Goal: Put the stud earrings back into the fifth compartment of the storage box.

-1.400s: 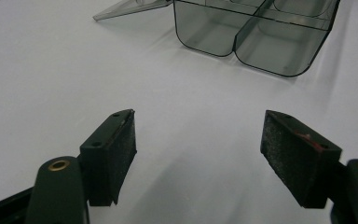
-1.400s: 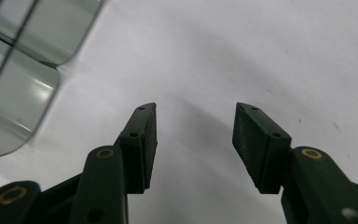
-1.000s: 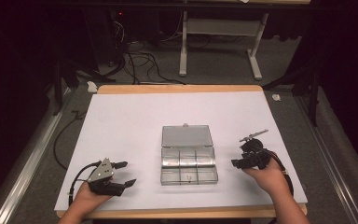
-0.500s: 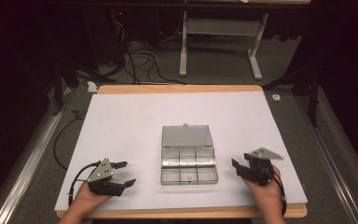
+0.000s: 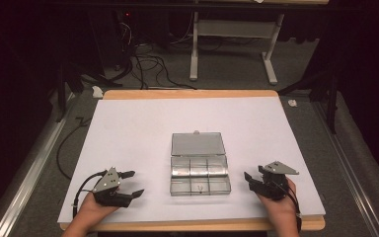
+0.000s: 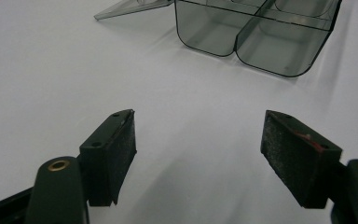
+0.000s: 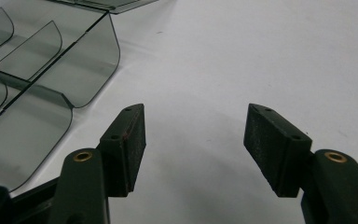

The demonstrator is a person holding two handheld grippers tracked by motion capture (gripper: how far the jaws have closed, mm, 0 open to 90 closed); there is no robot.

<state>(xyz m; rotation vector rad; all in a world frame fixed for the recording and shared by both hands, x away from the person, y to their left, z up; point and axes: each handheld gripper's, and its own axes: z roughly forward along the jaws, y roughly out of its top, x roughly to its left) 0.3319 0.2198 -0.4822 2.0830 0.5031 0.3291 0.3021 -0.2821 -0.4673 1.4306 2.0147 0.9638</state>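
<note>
Open compartment box (image 5: 200, 170) sits between both empty tools

Right gripper (image 5: 254, 179): relocated. In the earliest high view it sat higher in the frame, right of the clear compartment box (image 5: 200, 177), with its grey plate tilted up and back; now it rests lower, at the lower right of the frame, near the front edge of the white table sheet (image 5: 128, 128), plate lying flatter and pointing right. Most of this shift falls in the first interval; between the middle picture and now its place barely differs.

Right gripper jaws: have just been opening wider; nothing between the pads (image 7: 129, 140) but bare sheet.

Person's right hand (image 5: 280, 207): drawn back toward the bottom edge with the gripper.
</note>
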